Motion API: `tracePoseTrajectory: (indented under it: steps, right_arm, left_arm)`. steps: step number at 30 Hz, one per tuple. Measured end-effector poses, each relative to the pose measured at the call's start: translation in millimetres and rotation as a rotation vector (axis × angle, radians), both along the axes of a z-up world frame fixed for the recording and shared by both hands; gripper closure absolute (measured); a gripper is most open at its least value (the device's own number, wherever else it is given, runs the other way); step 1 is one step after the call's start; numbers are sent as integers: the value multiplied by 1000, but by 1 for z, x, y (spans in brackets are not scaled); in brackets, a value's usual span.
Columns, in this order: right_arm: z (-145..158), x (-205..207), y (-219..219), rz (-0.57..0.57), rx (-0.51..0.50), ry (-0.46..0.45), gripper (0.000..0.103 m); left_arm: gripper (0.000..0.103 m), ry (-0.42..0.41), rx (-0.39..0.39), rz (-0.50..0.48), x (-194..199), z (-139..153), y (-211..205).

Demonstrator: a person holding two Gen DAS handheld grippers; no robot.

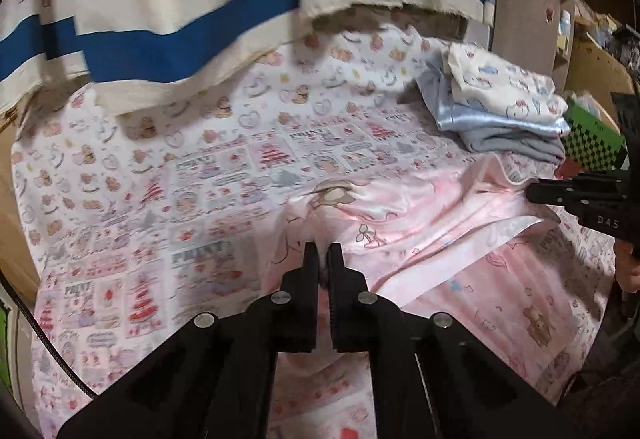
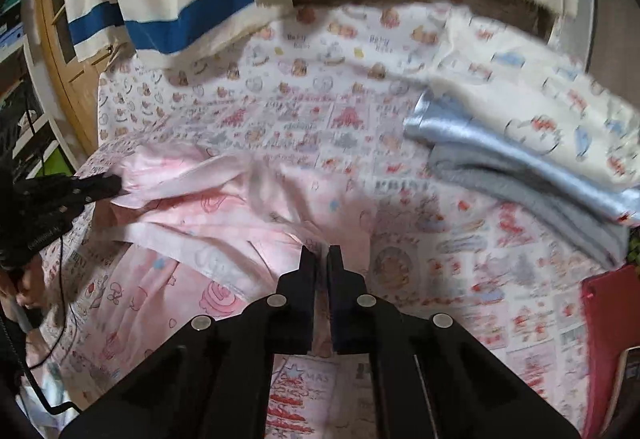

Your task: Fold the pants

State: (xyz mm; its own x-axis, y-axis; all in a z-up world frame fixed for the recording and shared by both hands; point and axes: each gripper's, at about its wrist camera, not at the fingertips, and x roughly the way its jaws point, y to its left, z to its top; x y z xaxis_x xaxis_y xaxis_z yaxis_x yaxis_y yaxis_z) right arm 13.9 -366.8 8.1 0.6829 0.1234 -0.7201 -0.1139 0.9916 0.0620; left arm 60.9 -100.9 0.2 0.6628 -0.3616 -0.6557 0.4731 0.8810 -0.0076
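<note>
Pink pants (image 1: pixel 420 223) spread on the patterned sheet (image 1: pixel 168 167), toward the near right of the bed, with one edge lifted off the sheet. Left gripper (image 1: pixel 322 259) pressed together on a bunched fold of the pink fabric at that edge's left end; right gripper (image 2: pixel 322 259) likewise clamped on pink cloth at its right end. Same right gripper seen from the left wrist (image 1: pixel 536 193), tips against the pants' far right edge.

Thin pinch on both sides, only a little cloth caught between the fingertips: likely to slip out if pulled apart or lifted fast. Uneven lift: a skewed fold line, legs not lining up. Slack sag between the two grips: wrinkles trapped once laid down.

Stack of folded clothes (image 1: pixel 508 111) near on the far right: risk of dragging or toppling it with a wide sweep. Striped towel (image 1: pixel 192 3) hanging low over the far side: possible snag on a high carry.
</note>
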Motion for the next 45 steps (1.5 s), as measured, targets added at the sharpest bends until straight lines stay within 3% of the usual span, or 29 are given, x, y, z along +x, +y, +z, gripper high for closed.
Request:
tracePoseTrajectory:
  steps: [5,10,13,15,18,24,26,27,29,31,32,34,38,41,45]
  right_arm:
    - [10,-8,-2,1,38,-14,95]
    - [-5,2,11,18,3,33,92]
    - [-10,1,12,-4,-20,6,93]
    - [-11,-1,7,-56,-55,-5,99]
    - [-9,-8,-11,-93,-10,-2,99]
    - [-24,-32,-8,-24,-6,56,99]
    - [-23,-40,-7,7,0,50,99]
    - [-21,-43,-6,17,-6,43,99]
    - [-14,-50,-7,14,-9,23,92]
    - [-5,-54,-12,13,27,-8,78]
    - [1,-55,-15,8,50,-33,65]
    - [10,-53,-16,0,74,-80,61]
    - [16,-37,0,43,118,-69,61]
    - [18,-13,28,108,171,-1,61]
    - [18,38,69,199,287,140,62]
  left_arm:
    - [99,62,-50,-3,-3,-2,19]
    - [99,61,-22,8,-7,-9,14]
    - [99,61,-27,15,-7,-10,16]
    - [99,38,-10,50,-9,-10,20]
    - [99,58,-10,58,-12,-15,25]
    - [98,103,45,27,-26,-34,21]
    - [95,123,32,27,-27,-34,25]
    - [83,134,17,12,-29,-33,26]
    - [68,136,-17,-25,-35,-27,29]
    - [65,98,-30,-44,-43,-16,30]
    - [63,76,-32,-43,-45,-10,28]
    - [57,38,-37,-20,-44,-1,25]
    - [58,83,1,38,-20,-10,13]
    - [92,160,-24,53,-5,-29,12]
    - [96,165,-84,68,-11,-36,19]
